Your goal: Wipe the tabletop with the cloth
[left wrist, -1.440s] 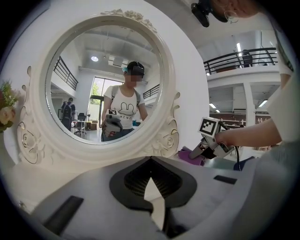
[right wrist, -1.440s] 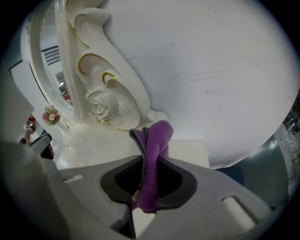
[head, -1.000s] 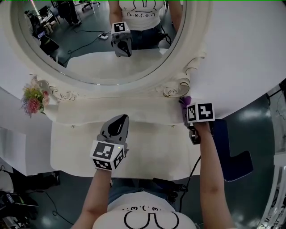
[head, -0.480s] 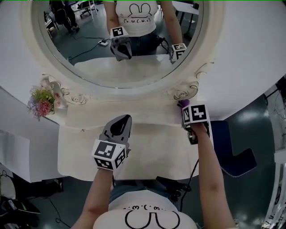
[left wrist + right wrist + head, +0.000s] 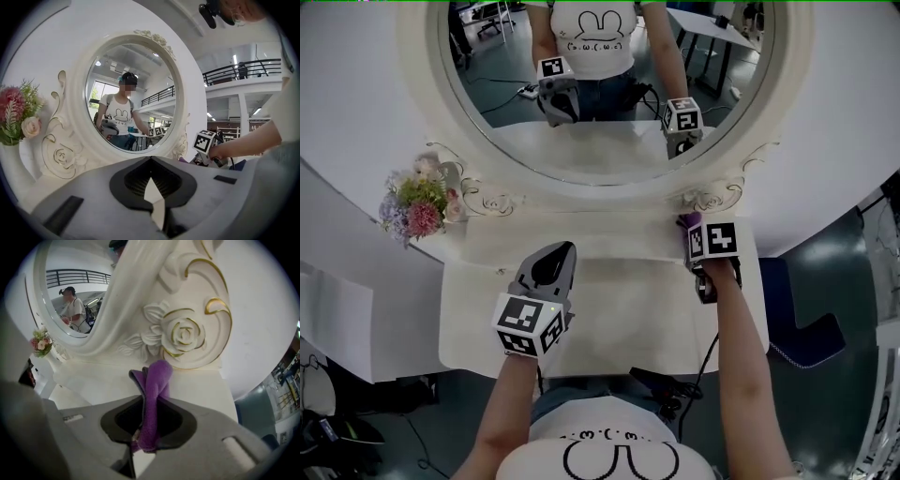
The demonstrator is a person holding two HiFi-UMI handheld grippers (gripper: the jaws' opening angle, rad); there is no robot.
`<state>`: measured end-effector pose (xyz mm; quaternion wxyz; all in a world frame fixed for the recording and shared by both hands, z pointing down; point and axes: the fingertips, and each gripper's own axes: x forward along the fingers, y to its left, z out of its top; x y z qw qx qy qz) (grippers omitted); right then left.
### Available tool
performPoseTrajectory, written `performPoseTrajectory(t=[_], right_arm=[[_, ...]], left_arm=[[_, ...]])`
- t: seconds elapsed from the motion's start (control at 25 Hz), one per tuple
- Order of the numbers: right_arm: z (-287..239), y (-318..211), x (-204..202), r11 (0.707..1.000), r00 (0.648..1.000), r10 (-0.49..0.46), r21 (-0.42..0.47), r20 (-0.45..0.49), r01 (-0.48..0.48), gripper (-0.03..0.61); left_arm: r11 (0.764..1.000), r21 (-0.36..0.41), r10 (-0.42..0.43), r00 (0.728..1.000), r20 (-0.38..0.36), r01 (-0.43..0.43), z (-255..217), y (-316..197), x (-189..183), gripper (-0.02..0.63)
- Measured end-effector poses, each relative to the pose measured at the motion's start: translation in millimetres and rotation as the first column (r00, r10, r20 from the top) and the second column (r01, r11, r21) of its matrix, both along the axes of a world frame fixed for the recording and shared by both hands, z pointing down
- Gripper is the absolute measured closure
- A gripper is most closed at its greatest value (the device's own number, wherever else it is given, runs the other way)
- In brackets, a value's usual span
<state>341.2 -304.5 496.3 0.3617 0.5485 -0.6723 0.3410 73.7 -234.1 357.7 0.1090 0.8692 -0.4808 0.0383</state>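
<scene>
Purple fleece cloth (image 5: 152, 399), pinched in the right gripper's (image 5: 149, 430) jaws, sits at the cream tabletop's (image 5: 619, 309) far right corner; the left gripper's (image 5: 152, 199) jaws are together, empty. Wiping seems just beginning: next, press down and sweep leftward.

The mirror (image 5: 609, 84) stands at the back of the tabletop (image 5: 619, 314), with the flowers (image 5: 417, 206) at its left foot. The left tongs (image 5: 549, 262) are over the tabletop's middle. The right tongs (image 5: 149, 425) are at its back right corner, with the cloth (image 5: 157, 376) between them, just before the mirror's right foot.
</scene>
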Motion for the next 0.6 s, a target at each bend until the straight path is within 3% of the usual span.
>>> performPoseTrajectory(t=[0.6], right_arm=[[0, 3, -98, 1.0, 1.0, -0.026, 0.005, 0.016, 0.026, 0.511]], left_arm=[[0.999, -0.002, -0.032, 0.999, -0.027, 0.032, 1, 15, -93, 0.617]])
